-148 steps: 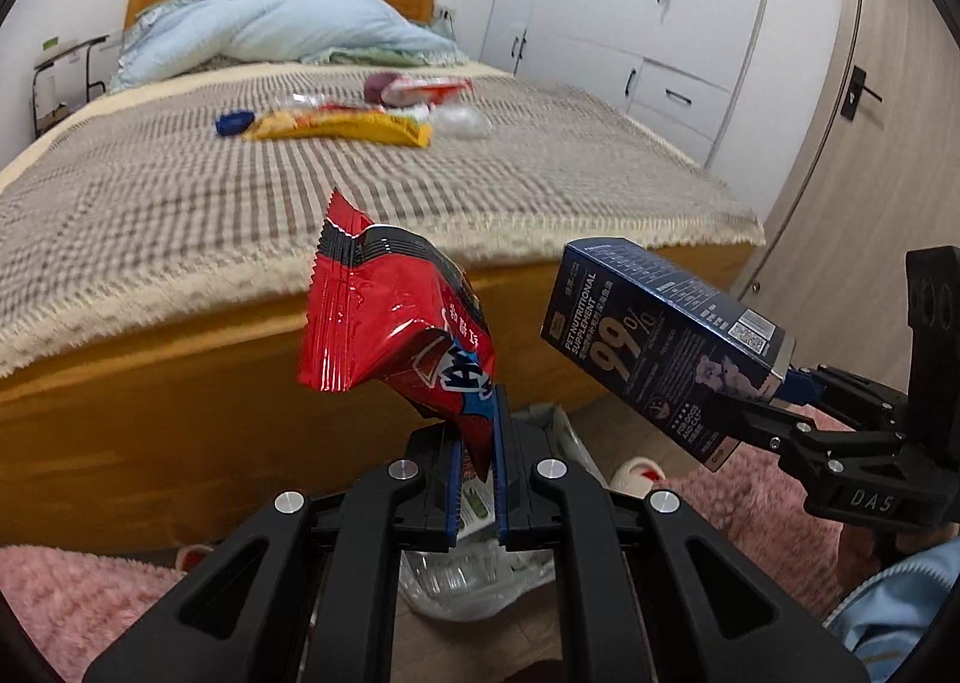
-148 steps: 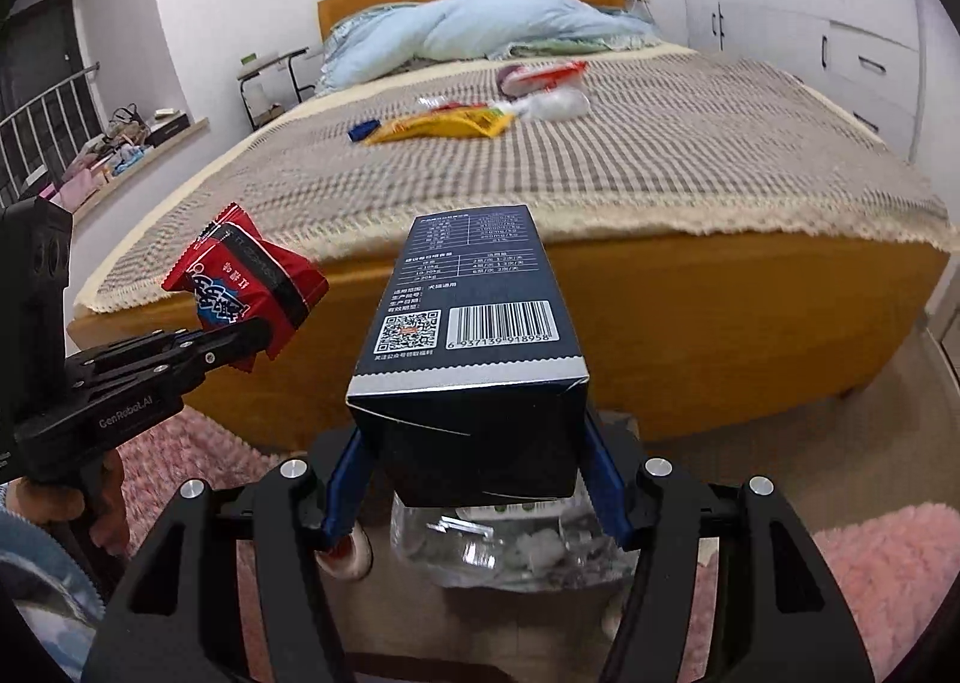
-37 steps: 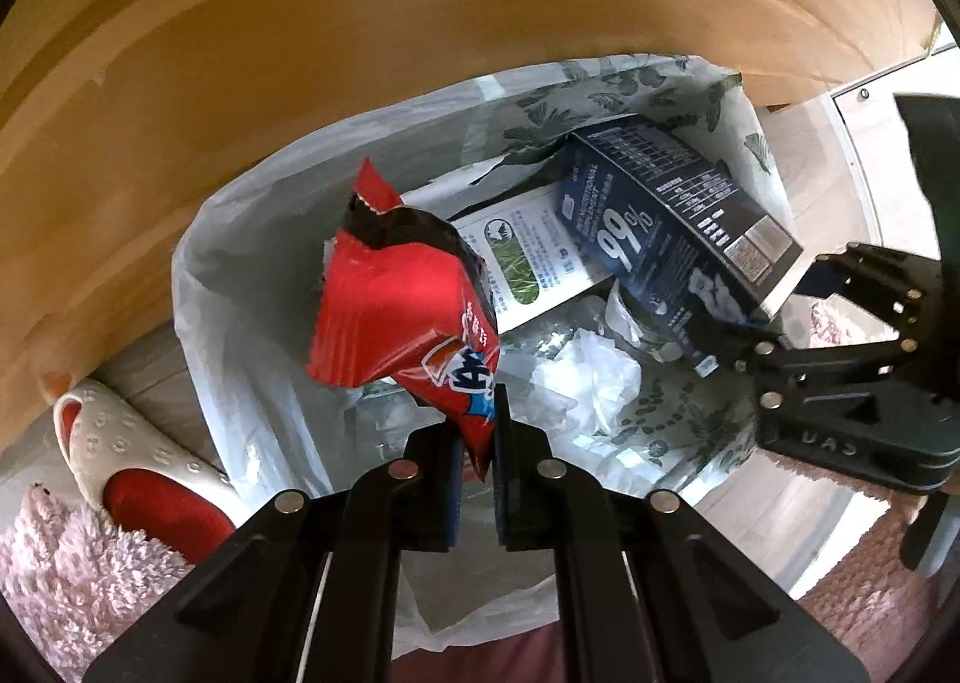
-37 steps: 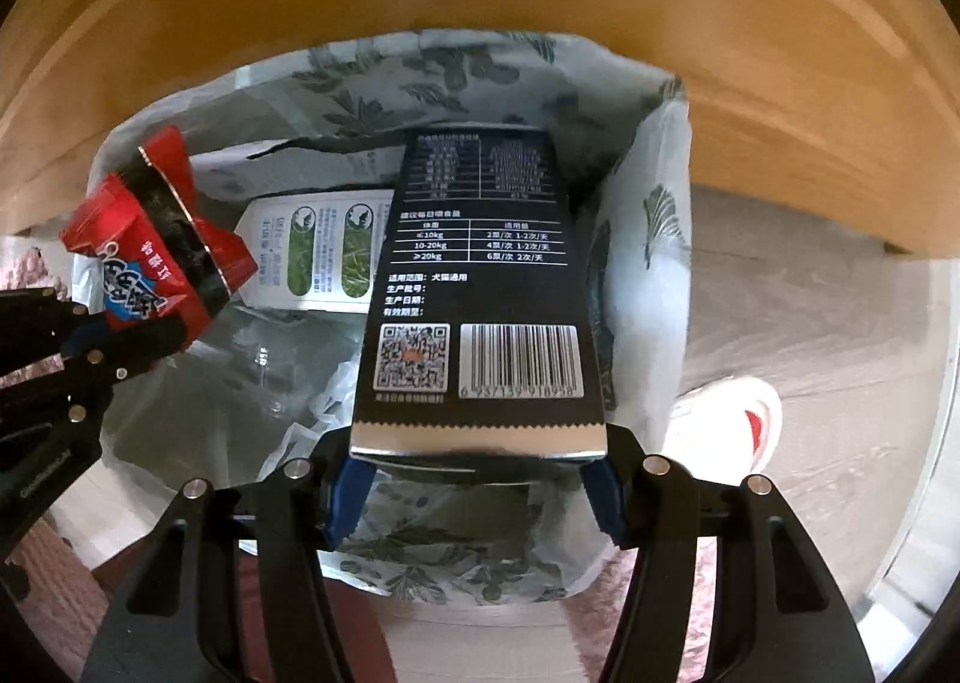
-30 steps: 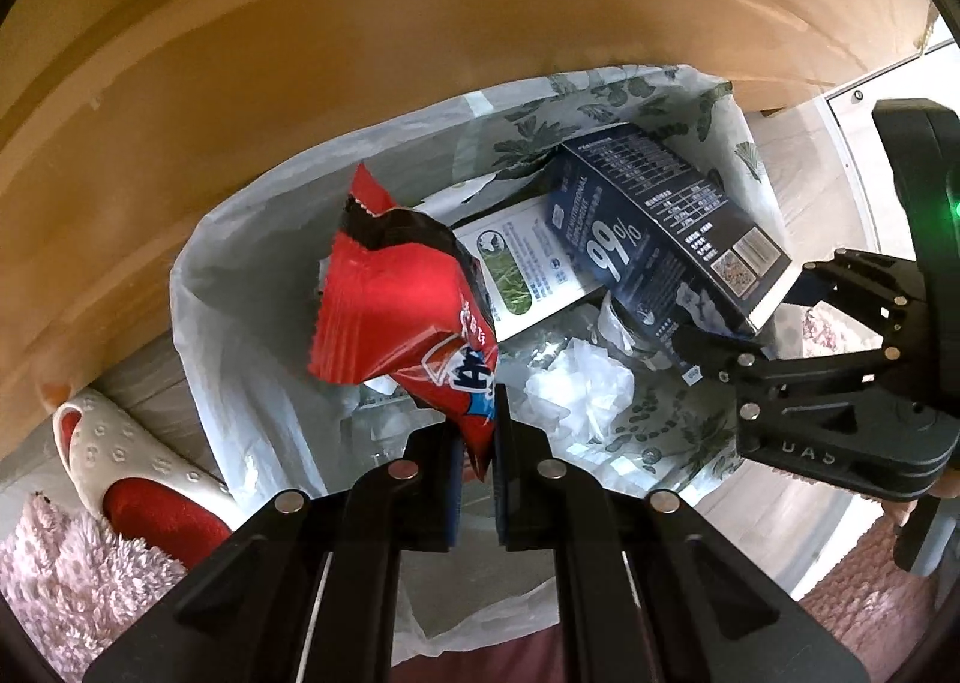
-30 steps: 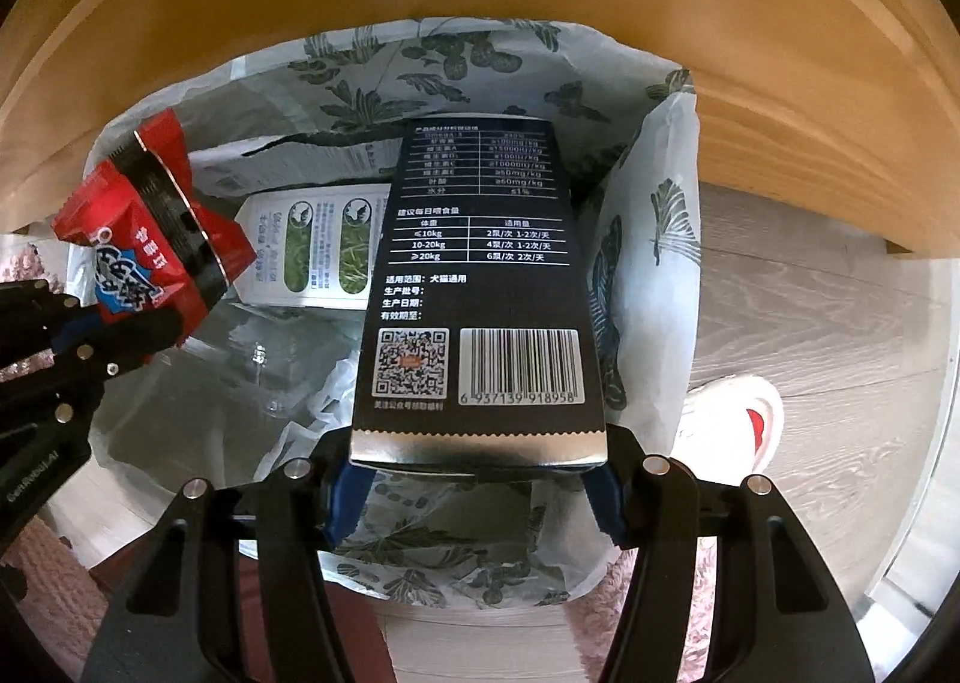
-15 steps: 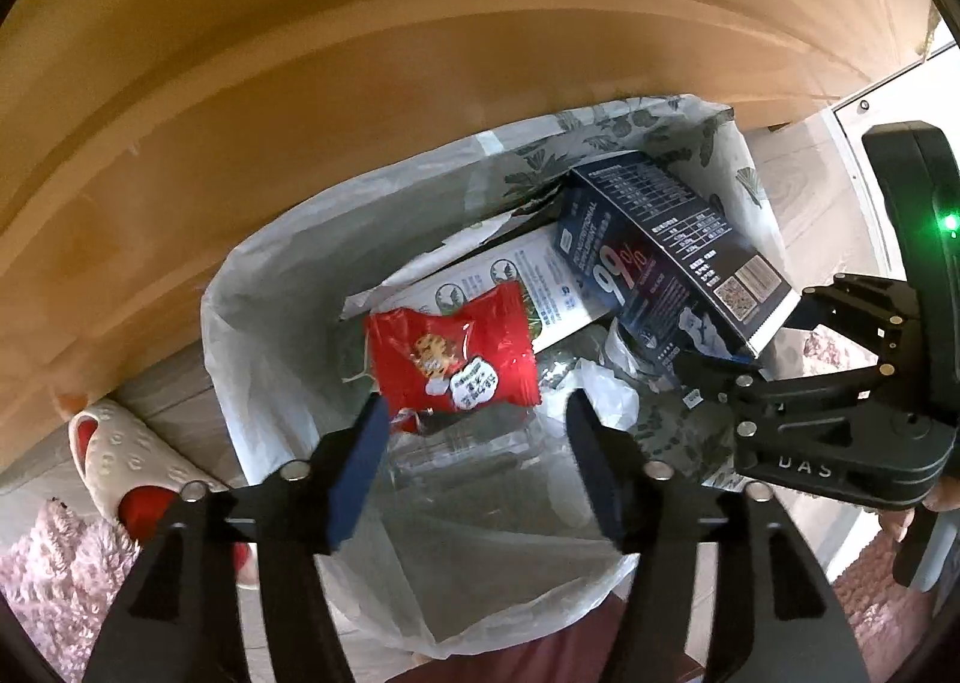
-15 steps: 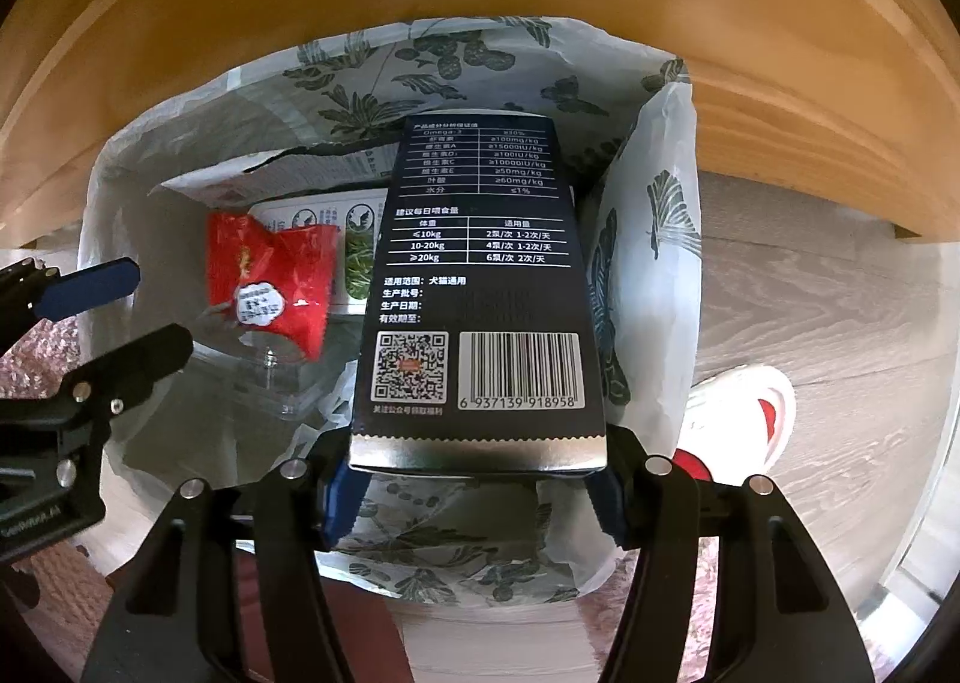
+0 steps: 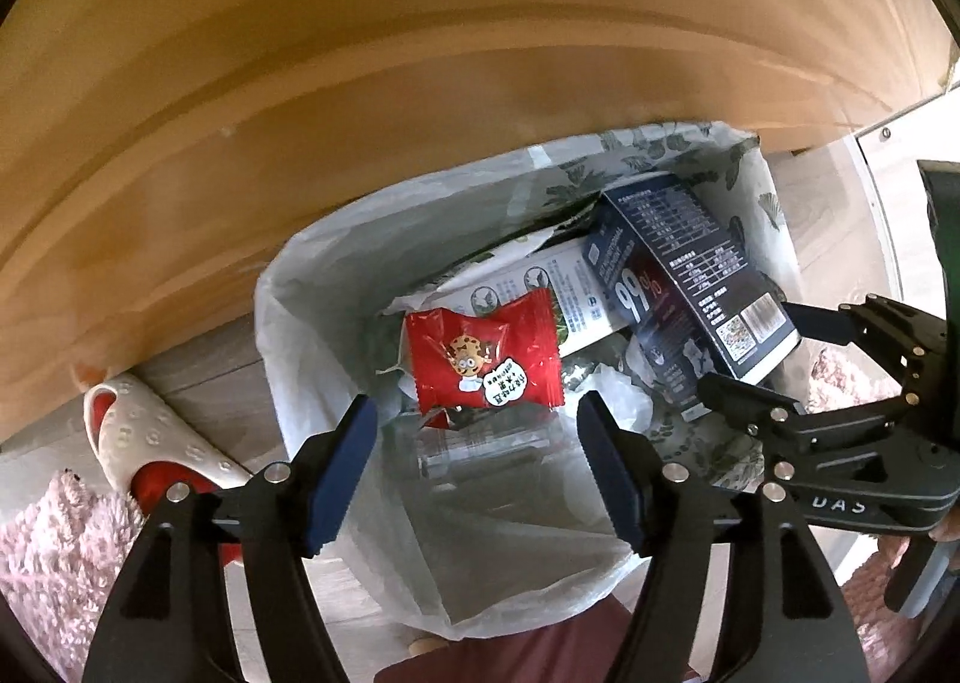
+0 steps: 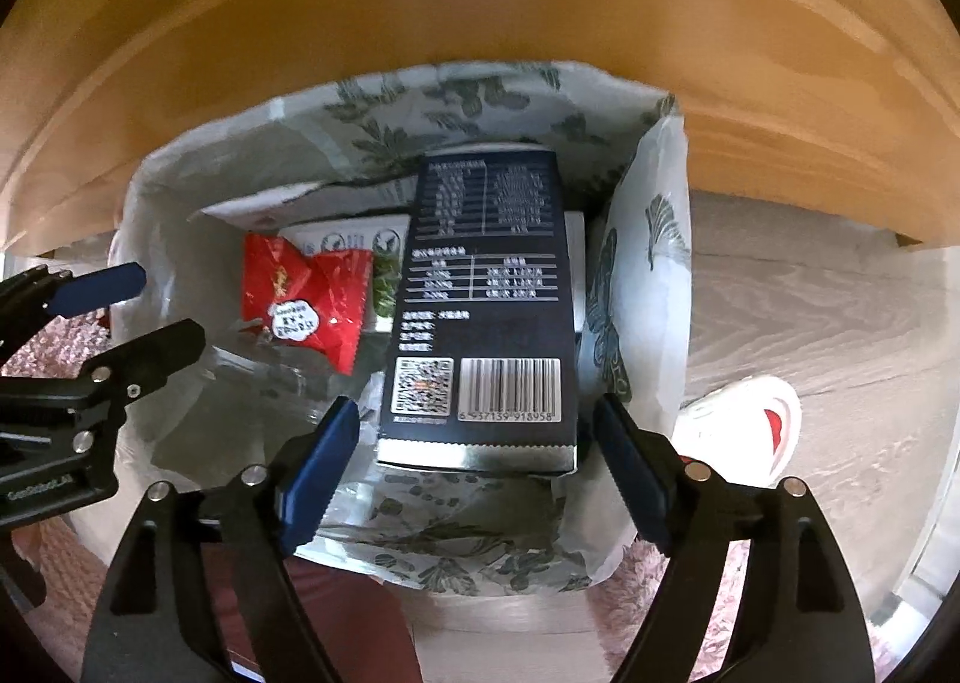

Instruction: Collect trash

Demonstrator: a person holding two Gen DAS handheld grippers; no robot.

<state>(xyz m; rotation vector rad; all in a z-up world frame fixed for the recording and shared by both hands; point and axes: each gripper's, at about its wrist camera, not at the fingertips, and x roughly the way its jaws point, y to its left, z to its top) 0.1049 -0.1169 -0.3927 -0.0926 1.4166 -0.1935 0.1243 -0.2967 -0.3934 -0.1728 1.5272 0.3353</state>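
Left gripper [image 9: 477,458]: jaws apart, nothing between them; over bag, just opened.
Red snack packet [image 9: 485,356]: lies loose in the trash bag [image 9: 312,347], on a white carton [image 9: 564,287].
Right gripper [image 10: 474,461]: jaws just widened; pads stand off the box sides.
Dark blue box [image 10: 483,311]: inside bag, leaning against its right wall.
Bag: on floor against the wooden bed frame [image 9: 360,53]; slipper [image 9: 138,443] beside.

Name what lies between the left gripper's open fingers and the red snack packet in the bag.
Nothing solid: the left gripper hangs above the red snack packet, a bare gap in the left wrist view.
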